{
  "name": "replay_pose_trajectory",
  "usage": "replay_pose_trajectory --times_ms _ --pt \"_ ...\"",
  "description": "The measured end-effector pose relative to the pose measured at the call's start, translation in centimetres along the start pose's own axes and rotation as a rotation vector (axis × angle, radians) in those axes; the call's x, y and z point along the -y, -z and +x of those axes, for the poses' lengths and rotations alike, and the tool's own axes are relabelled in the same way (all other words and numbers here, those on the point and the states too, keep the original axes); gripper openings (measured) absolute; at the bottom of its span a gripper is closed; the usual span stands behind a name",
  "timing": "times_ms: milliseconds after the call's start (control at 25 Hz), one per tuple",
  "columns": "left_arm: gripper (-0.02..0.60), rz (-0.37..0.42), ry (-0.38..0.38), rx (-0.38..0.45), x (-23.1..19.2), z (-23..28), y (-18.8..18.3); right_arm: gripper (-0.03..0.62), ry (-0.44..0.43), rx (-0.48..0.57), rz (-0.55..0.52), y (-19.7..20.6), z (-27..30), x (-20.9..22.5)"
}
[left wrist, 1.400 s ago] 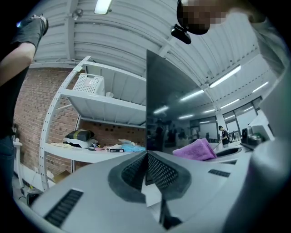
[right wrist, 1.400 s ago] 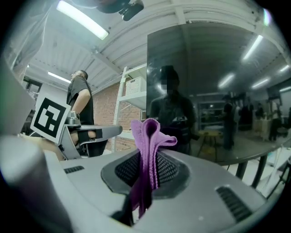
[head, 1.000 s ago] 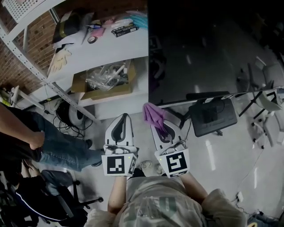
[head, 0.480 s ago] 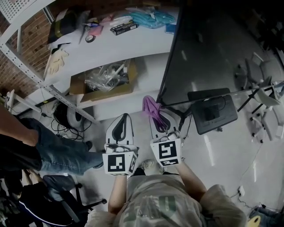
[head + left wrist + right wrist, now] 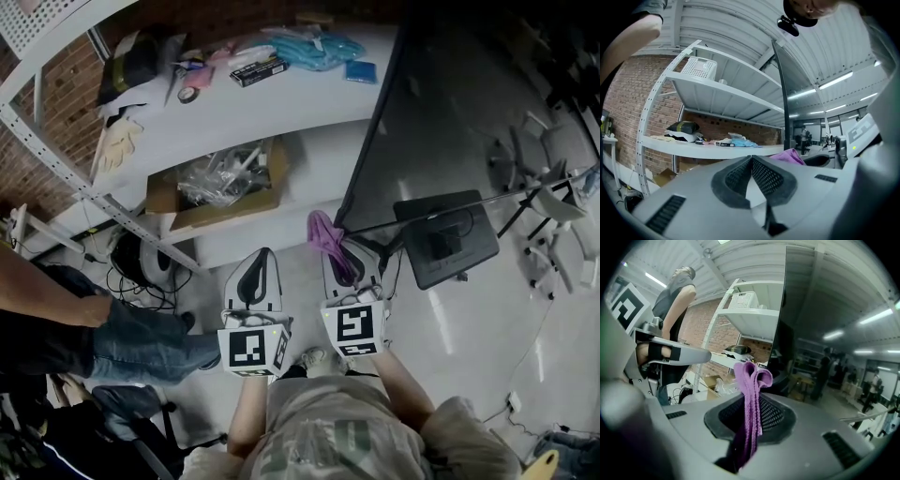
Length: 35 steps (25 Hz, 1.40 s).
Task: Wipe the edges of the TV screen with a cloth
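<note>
1. Work room with a brick wall (image 5: 37,150) on the left, a grey floor (image 5: 487,347) below and a long white surface (image 5: 272,98) up ahead.
2. On the surface, a pair of pale gloves (image 5: 117,141), a small black box (image 5: 259,67) and some blue bags (image 5: 319,47).
3. Under it, on a lower shelf (image 5: 314,173), an open cardboard box (image 5: 178,202) full of clear plastic bags.
4. To the right, a big dark TV screen (image 5: 450,112), standing up tall, with its left edge running down toward the grippers.
5. Just below the bottom edge of the screen, a smaller black panel (image 5: 448,242).
6. Purple cloth (image 5: 751,390) squeezed tight between the fingers (image 5: 776,417) of the right gripper (image 5: 347,253), with a folded loop sticking up past the tips.
7. Cloth just beside the bottom left corner of the screen; touching it or not, hard to tell.
8. Left gripper (image 5: 751,160) with its fingers (image 5: 769,178) pressed together at the tips and nothing held between them.
9. Both grippers side by side, low over the floor, pointing toward the surface, the left one off to the left of the screen.
10. At the far left, a person's leg (image 5: 131,337) in jeans.
</note>
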<state>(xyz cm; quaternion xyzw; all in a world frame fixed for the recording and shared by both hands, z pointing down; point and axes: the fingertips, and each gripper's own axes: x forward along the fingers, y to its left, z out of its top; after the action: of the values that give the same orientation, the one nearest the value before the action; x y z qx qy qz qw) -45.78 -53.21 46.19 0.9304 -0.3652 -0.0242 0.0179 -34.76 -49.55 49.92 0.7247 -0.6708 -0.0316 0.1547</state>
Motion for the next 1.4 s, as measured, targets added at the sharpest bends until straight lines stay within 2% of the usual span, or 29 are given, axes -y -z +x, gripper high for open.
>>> replay_pose_trajectory --times_ms 160,360,480,760,1040,1400 --pt "0.015 0.001 0.000 0.016 -0.5 -0.2 -0.6 0.061 0.021 0.040 0.005 -1.4 -0.2 0.2" --pt "0.015 -0.008 -0.004 0.035 -0.7 -0.6 -0.8 0.061 0.040 0.053 -0.043 -3.6 -0.6 0.8" --pt "0.015 -0.008 -0.003 0.047 -1.1 -0.6 -1.5 0.061 0.058 0.068 -0.027 -3.9 -0.3 0.9" --pt "0.015 0.024 -0.010 0.074 -1.2 0.1 -3.7 0.061 0.082 0.096 -0.037 -5.5 -0.8 1.5" --pt "0.015 0.055 0.015 0.102 -0.2 0.8 -6.0 0.061 0.135 0.163 -0.131 -10.8 -2.8 2.6" --pt "0.015 0.090 0.067 0.167 0.7 1.7 -10.0 0.061 0.209 0.217 -0.185 -16.3 -4.0 3.8"
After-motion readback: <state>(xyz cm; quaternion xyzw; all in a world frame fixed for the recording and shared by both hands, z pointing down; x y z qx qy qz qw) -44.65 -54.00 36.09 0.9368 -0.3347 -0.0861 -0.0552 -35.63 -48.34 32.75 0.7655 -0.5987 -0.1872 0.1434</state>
